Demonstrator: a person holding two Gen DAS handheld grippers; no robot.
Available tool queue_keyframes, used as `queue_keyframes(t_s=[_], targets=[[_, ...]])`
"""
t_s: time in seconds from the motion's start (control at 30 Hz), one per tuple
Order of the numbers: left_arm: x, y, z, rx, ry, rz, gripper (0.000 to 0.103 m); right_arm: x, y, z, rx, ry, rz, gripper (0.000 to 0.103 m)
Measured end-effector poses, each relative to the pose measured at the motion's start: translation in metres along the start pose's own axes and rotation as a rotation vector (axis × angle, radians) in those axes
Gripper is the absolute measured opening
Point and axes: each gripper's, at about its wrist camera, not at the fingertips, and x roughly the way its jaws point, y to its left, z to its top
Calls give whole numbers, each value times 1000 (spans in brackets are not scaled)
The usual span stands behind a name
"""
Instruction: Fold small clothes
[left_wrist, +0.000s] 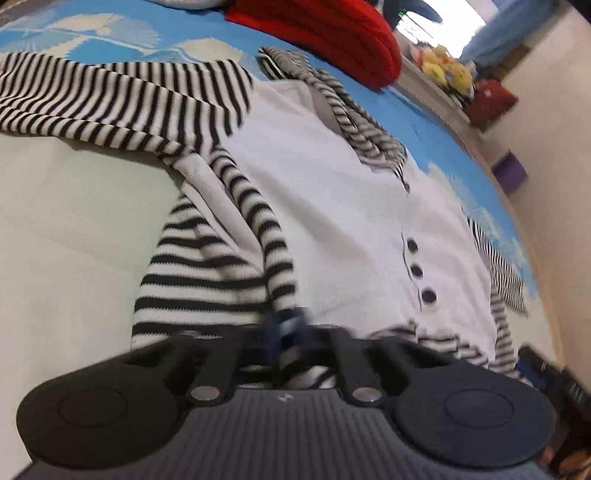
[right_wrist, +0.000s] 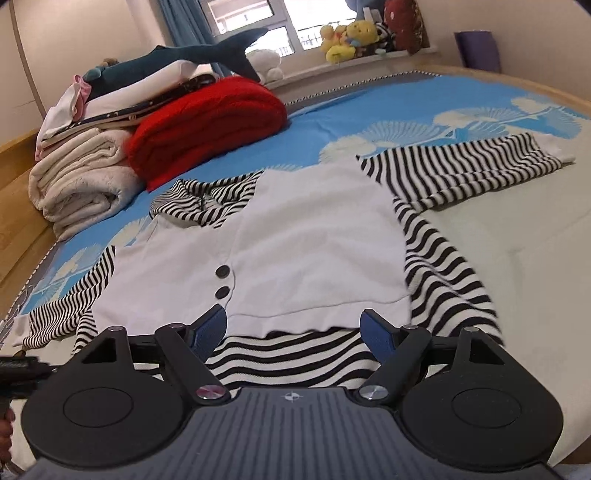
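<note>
The garment is a small top with a white vest-like front (right_wrist: 317, 236), black buttons (right_wrist: 223, 272) and black-and-white striped sleeves and hem; it lies spread flat on a blue floral bedspread (right_wrist: 369, 107), collar at the far side, hem nearest the cameras; one striped sleeve (right_wrist: 469, 173) stretches out to the right, well clear of the body, the other lies at the near left.

In the left wrist view the left gripper (left_wrist: 286, 332) has its fingers pinched shut on the striped hem edge, a ridge of fabric running up from the pinch; the frame is blurred, so how deep the bite goes cannot be told. In the right wrist view the right gripper (right_wrist: 295, 332) stands with its blue pads (right_wrist: 210, 328) wide apart over the striped hem (right_wrist: 288, 354), holding nothing.

The step in hand looks like taking the hem at two points before folding; to do it well, the right gripper should probably drop onto the hem edge and close on both layers, level with the left's pinch; then both would lift together, keeping the edge taut, so the fold lands square. The risk is catching one layer only, which would drag the white front askew; the red knit (right_wrist: 207, 122) and folded towels (right_wrist: 81, 177) at the far left are well apart and no obstacle.
</note>
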Motion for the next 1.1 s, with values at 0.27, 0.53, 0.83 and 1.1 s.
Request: queue_keyframes(t_s=[0.27, 0.53, 0.83, 1.1], targets=[[-35, 40, 3, -136, -64, -30, 3, -2, 12, -3, -62, -11, 49, 79], [-41, 29, -11, -17, -30, -82, 35, 0, 31, -11, -109, -1, 74, 79], [-38, 6, -41, 37, 112, -262, 72, -26, 33, -16, -133, -68, 61, 78], [-5, -20, -61, 62, 210, -221, 61, -62, -48, -6, 215, -199, -93, 79]])
